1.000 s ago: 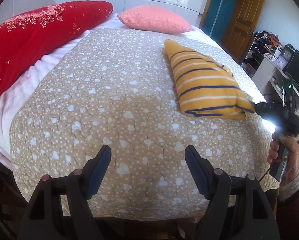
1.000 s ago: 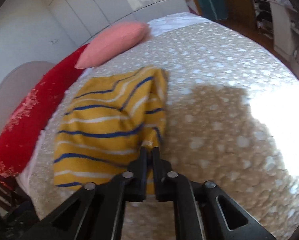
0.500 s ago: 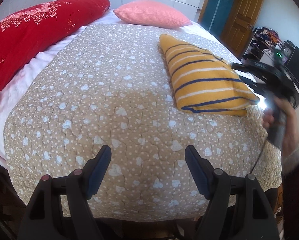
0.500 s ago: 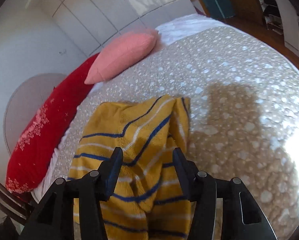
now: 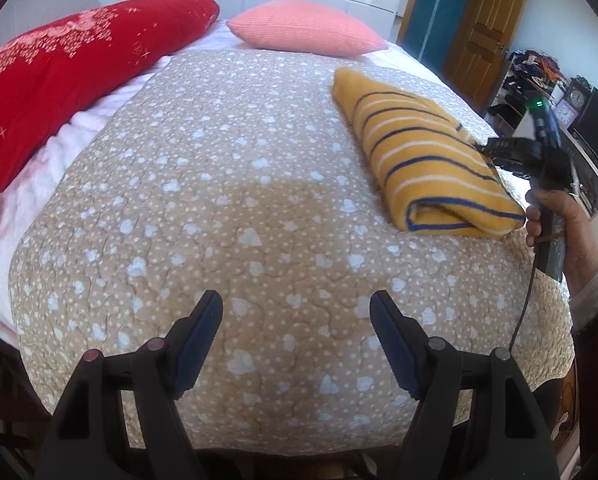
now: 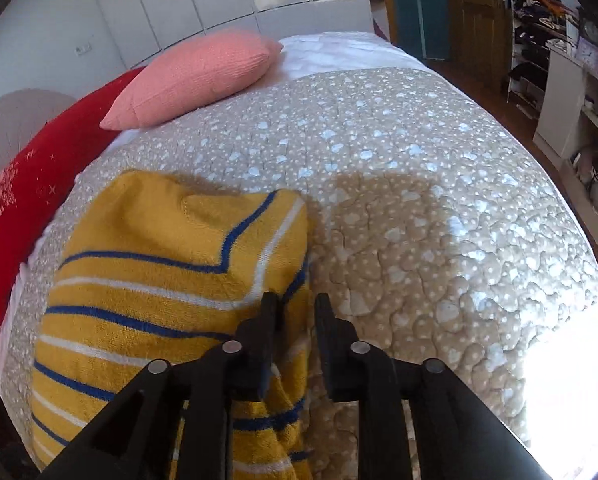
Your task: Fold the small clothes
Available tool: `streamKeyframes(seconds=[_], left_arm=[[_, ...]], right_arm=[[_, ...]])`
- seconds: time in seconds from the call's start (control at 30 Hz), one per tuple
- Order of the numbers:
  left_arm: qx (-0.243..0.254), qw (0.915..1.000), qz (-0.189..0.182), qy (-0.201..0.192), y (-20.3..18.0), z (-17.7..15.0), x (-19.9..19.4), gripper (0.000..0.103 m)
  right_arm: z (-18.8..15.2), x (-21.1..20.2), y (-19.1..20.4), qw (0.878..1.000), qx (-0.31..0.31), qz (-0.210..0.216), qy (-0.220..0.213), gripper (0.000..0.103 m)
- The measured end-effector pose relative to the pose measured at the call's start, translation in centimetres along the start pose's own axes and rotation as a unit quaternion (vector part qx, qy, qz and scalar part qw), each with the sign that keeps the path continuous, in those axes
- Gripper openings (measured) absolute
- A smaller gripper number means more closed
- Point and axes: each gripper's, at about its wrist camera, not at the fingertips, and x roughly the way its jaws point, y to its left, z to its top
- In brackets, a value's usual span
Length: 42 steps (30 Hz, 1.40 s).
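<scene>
1. Left wrist view: the left claw point(image 5: 295, 328) was spread wide, empty, above the quilted bed point(image 5: 219, 200); the folded striped garment point(image 5: 423, 160) lay near the bed's right edge.
2. Right wrist view only: the right claw point(image 6: 295, 312), narrowly parted, straddled the garment's point(image 6: 159, 280) right edge, not clamped.

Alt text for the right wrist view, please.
The right gripper, jaws narrowly apart, sits over the right edge of a folded yellow striped garment lying on a beige heart-print quilt. A pink pillow and a red pillow lie at the far side.
</scene>
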Motion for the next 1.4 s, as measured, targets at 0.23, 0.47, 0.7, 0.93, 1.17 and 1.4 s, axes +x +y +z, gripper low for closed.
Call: streamKeyframes(seconds=[0.23,0.47,0.7,0.93,1.17,1.4], left_arm=[[0.003,1.0,-0.008,0.004,-0.8,0.1,0.6,0.075],[0.018,0.9997,-0.015,-0.003,-1.8,0.0,-0.2,0.075],[0.006,0.9978,-0.065,-0.013,-1.3,5.8,2.4,0.086],[-0.01,0.9704,-0.234,0.061,-4.4,12.8,12.0,0.09],[-0.011,0.9635,-0.25,0.096,-7.1,14.8,15.0,0.065],[0.03,0.9757,-0.211,0.051,-7.8,19.3,10.6,0.066]], right_arm=[[-0.6,-7.7,0.2,0.992,0.024,0.086,-0.086,0.025],[-4.2,-3.1,1.3,0.994,0.012,0.11,0.007,0.025],[-4.1,-5.5,-1.6,0.99,0.063,0.114,-0.049,0.073],[-1.8,-0.3,-3.4,0.979,0.117,0.167,0.004,0.081],[-0.5,3.3,-1.5,0.957,0.136,0.251,0.05,0.035],[3.0,-0.2,0.6,0.96,0.099,0.26,-0.019,0.036]])
